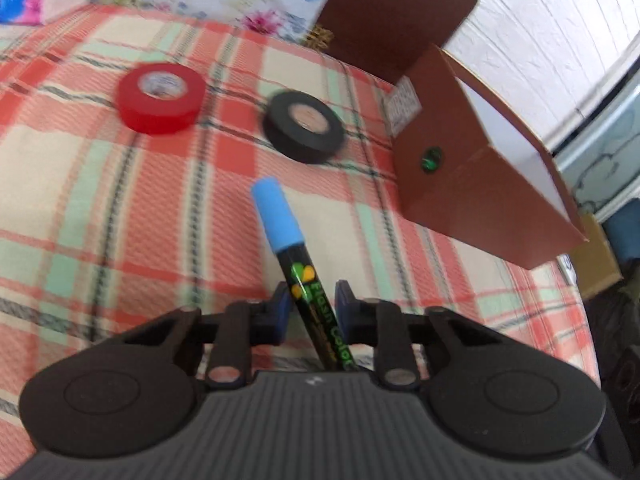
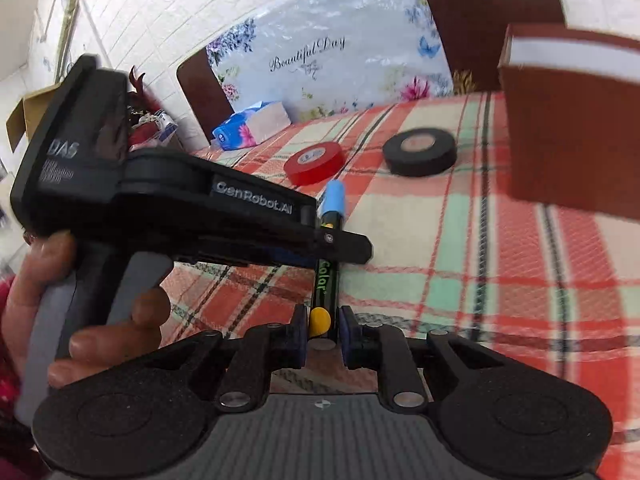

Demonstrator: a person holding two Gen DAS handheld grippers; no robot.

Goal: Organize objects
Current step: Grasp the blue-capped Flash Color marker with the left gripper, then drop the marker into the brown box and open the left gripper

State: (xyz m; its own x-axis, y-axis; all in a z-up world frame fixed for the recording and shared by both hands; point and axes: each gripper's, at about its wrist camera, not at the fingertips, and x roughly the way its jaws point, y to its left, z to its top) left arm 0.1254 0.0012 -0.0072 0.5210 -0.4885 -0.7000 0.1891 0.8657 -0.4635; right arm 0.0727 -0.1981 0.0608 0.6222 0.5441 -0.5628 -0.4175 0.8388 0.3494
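Note:
A black marker (image 1: 304,280) with a blue cap points away over the plaid cloth. My left gripper (image 1: 314,306) is shut on its barrel, the blue pads (image 1: 282,308) pressing both sides. In the right wrist view the same marker (image 2: 326,284) runs through the left gripper (image 2: 340,246), which a hand holds. Its yellow-tipped rear end sits between the pads of my right gripper (image 2: 323,334), which is shut on it. A red tape roll (image 1: 162,98) and a black tape roll (image 1: 304,126) lie flat beyond the cap. An open brown box (image 1: 480,168) stands to the right.
The plaid cloth (image 1: 120,208) covers the whole surface. A blue flowered tissue pack (image 2: 252,124) lies at the far edge near a floral panel (image 2: 320,52). A brown chair back (image 1: 400,12) rises behind the box. A cardboard box (image 1: 596,256) sits off the right edge.

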